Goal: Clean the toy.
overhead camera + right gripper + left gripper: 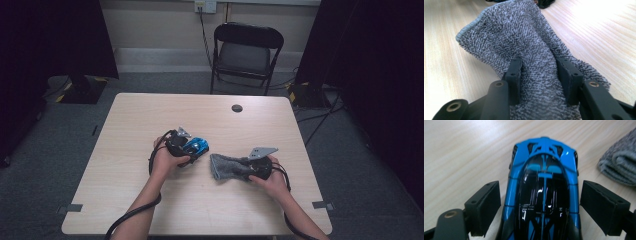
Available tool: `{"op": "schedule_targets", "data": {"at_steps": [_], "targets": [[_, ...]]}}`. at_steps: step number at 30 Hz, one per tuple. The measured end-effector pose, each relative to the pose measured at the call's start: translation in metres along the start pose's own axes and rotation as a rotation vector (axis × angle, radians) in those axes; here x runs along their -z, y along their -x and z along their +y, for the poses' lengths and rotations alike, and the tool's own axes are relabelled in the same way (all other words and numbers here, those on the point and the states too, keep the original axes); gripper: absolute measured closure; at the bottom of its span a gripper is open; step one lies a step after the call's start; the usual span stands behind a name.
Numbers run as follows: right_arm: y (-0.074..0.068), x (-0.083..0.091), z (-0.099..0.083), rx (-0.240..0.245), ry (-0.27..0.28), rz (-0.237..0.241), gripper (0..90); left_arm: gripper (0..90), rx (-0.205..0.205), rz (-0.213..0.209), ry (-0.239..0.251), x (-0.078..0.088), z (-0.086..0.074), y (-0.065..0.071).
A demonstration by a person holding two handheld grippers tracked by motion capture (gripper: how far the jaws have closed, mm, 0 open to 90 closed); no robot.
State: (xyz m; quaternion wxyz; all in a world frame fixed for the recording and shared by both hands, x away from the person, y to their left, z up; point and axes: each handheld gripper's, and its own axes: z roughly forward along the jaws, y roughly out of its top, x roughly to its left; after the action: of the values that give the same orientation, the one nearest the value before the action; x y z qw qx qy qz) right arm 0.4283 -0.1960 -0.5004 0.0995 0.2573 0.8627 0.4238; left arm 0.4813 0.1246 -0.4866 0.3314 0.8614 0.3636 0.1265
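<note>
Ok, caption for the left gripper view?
Open left gripper straddles blue toy car on table, grey towel alongside.

Both my forearms come in low over the bench, hands wrapped round the tong bodies. Left tongs (192, 150) point fwd-right, jaws spread wide w/ a slim gap each side of the blue toy car (543, 192) – pads not pressing. Right tongs (245, 167) point left – jaws pinched on the grey towel (529, 50), fabric bunched between the pads.
</note>
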Motion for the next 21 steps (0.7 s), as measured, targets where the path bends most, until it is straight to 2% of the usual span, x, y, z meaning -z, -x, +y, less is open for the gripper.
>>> {"op": "schedule_targets", "data": {"at_steps": [2, 3, 9, 10, 12, 17, 21], "targets": [[0.0001, 0.0, 0.0, -0.001, 0.0, 0.0, 57.4, 15.9, -0.007, 0.009, -0.017, -0.0038, -0.0033, 0.0003], [0.0, 0.0, 0.0, 0.0, 0.0, 0.0, 57.4, 15.7, -0.014, 0.012, -0.014, -0.0044, -0.0046, -0.0006], [0.0001, -0.0001, 0.0, -0.001, 0.001, 0.001, 57.4, 15.3, 0.0, 0.013, 0.03, -0.006, -0.0084, -0.0023], [0.0001, -0.0001, 0.0, -0.002, 0.001, 0.001, 57.4, 15.7, -0.01, 0.019, 0.033, -0.0059, -0.0086, -0.0029], [0.0003, -0.0001, 0.0, -0.002, 0.001, 0.001, 57.4, 17.0, -0.011, 0.008, 0.046, -0.0061, -0.0095, -0.0028], [0.0001, -0.0001, 0.0, -0.002, 0.001, 0.001, 57.4, 18.2, -0.005, 0.006, 0.047, -0.0057, -0.0098, -0.0016], [0.0002, -0.0001, 0.0, -0.002, 0.001, 0.001, 57.4, 18.4, -0.004, 0.02, 0.043, -0.0051, -0.0096, 0.0]]}}
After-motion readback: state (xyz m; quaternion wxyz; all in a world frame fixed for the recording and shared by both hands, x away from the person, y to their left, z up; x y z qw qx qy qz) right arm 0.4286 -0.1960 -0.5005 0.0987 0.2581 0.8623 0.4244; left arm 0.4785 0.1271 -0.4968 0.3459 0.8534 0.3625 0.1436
